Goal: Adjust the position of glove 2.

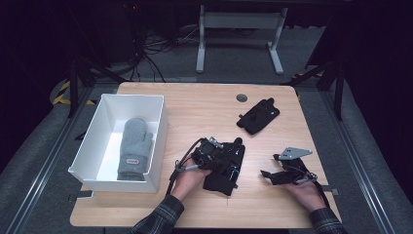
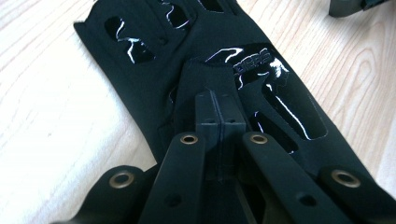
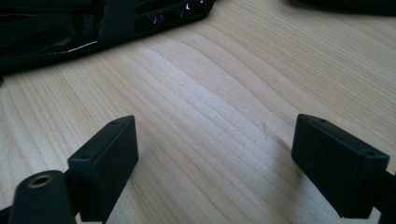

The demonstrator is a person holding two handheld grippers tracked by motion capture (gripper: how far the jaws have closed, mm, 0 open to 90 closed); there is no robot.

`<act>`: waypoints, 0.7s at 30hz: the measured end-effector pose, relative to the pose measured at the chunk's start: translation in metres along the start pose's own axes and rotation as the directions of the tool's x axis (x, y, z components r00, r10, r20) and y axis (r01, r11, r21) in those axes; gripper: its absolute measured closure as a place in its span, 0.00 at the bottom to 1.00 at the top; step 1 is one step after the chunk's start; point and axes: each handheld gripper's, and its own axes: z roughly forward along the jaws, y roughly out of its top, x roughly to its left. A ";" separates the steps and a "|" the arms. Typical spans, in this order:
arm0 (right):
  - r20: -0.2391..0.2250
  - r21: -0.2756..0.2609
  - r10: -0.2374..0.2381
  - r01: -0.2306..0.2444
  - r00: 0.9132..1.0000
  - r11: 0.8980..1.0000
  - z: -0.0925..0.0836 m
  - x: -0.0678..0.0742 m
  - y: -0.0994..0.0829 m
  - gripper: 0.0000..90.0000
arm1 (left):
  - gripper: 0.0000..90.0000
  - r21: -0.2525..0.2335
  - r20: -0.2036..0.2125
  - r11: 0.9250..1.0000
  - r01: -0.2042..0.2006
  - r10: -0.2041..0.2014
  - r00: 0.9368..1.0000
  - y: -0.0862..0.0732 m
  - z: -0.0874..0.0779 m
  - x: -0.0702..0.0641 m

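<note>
Left gripper (image 2: 219, 109) pinching fold of black glove (image 2: 275, 93) on table (image 1: 204, 105); right gripper (image 3: 215, 154) wide open, holding nothing.

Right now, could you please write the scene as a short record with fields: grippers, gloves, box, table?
left gripper: shut on a fold of the near black glove
right gripper: open, nothing between its jaws, low over the table
far black glove: lies alone toward the table's far right
white box: at the table's left, holds a grey mitten
</note>
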 end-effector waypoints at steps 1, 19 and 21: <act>0.000 0.000 0.000 0.000 1.000 1.000 0.000 0.000 0.000 0.17 | 1.00 0.008 -0.004 1.000 0.002 -0.002 1.000 -0.001 -0.001 -0.001; -0.001 0.000 -0.001 0.001 1.000 1.000 0.000 0.000 0.000 0.17 | 0.96 0.015 0.052 0.999 -0.043 0.042 0.998 -0.033 -0.014 -0.038; -0.001 0.000 -0.001 0.001 1.000 1.000 0.000 0.000 0.000 0.17 | 0.92 0.004 0.048 0.999 -0.047 0.046 0.998 -0.033 -0.017 -0.037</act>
